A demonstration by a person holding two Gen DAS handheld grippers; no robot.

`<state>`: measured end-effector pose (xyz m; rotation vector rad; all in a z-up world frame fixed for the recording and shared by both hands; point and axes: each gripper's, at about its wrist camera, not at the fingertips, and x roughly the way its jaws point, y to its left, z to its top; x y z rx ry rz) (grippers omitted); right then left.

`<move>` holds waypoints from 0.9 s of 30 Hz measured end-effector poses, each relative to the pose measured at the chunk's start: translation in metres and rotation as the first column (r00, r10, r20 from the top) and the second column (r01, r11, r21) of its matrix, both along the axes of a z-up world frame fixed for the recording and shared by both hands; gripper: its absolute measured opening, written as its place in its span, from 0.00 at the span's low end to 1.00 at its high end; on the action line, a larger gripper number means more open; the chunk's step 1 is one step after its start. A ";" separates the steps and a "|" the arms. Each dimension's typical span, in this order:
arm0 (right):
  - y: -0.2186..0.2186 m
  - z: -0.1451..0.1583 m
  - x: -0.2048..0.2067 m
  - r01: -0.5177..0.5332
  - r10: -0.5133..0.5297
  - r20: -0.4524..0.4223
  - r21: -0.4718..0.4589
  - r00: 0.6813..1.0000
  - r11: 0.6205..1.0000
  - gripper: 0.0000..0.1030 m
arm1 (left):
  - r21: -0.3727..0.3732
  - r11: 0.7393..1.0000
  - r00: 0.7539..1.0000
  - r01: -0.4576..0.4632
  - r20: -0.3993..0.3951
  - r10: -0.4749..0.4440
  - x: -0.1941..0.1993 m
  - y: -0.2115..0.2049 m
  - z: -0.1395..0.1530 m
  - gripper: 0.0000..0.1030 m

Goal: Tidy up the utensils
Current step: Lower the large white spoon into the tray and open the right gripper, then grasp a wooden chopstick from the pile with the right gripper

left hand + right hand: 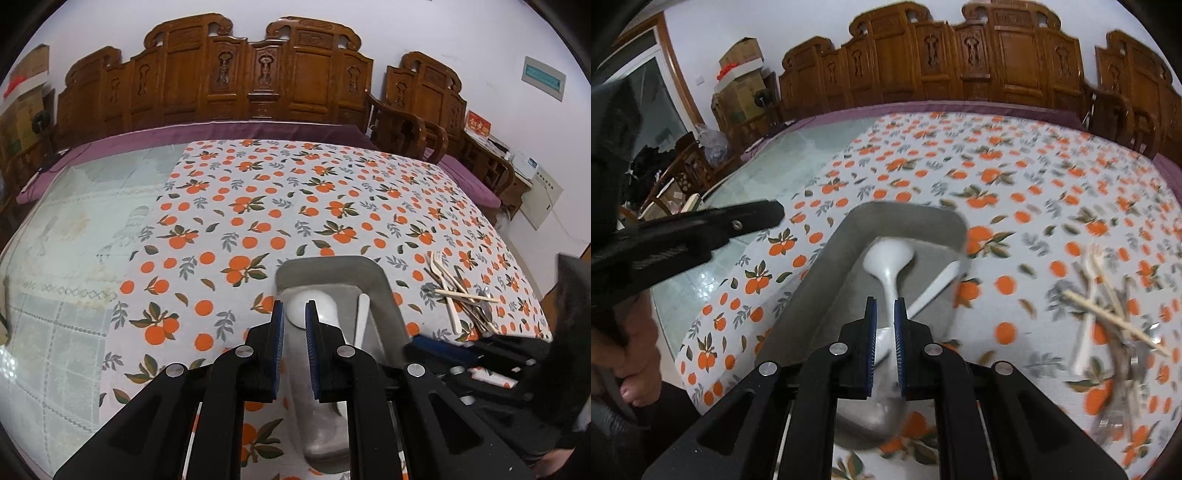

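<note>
Covering the table, orange-print cloth; carved bench behind; both grippers clenched empty

Both views are evenly and fairly brightly lit by soft indoor light, with only faint shadows. The fisheye lens bends straight lines hard toward the edges, and black corners ring each frame. In the left wrist view the tablecloth is sharp at centre, while the lower right is smeared. A glare spot sits at the left edge on the glass tabletop. In the right wrist view the utensil pile at right is motion-blurred.
</note>
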<state>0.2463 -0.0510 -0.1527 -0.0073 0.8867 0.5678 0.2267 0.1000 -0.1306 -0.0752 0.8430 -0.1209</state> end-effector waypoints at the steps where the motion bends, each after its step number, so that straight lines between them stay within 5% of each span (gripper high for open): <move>1: -0.009 0.005 -0.003 0.003 -0.003 0.016 -0.007 1.000 1.000 0.11 | 0.001 1.000 1.000 0.003 0.002 -0.003 0.000 -0.003 0.000 0.15; 12: -0.118 0.033 -0.024 0.114 -0.105 0.096 -0.091 0.990 0.989 0.11 | -0.019 0.997 0.997 0.079 0.025 -0.078 -0.009 -0.052 0.000 0.46; 23: -0.182 0.004 -0.015 0.192 -0.183 0.064 -0.203 0.981 0.960 0.11 | -0.004 0.988 0.987 0.156 0.032 -0.155 -0.017 -0.096 -0.009 0.46; 27: -0.185 -0.009 -0.004 0.187 -0.181 0.046 -0.230 0.982 0.955 0.24 | -0.004 0.985 0.985 0.172 0.035 -0.172 -0.021 -0.106 -0.011 0.46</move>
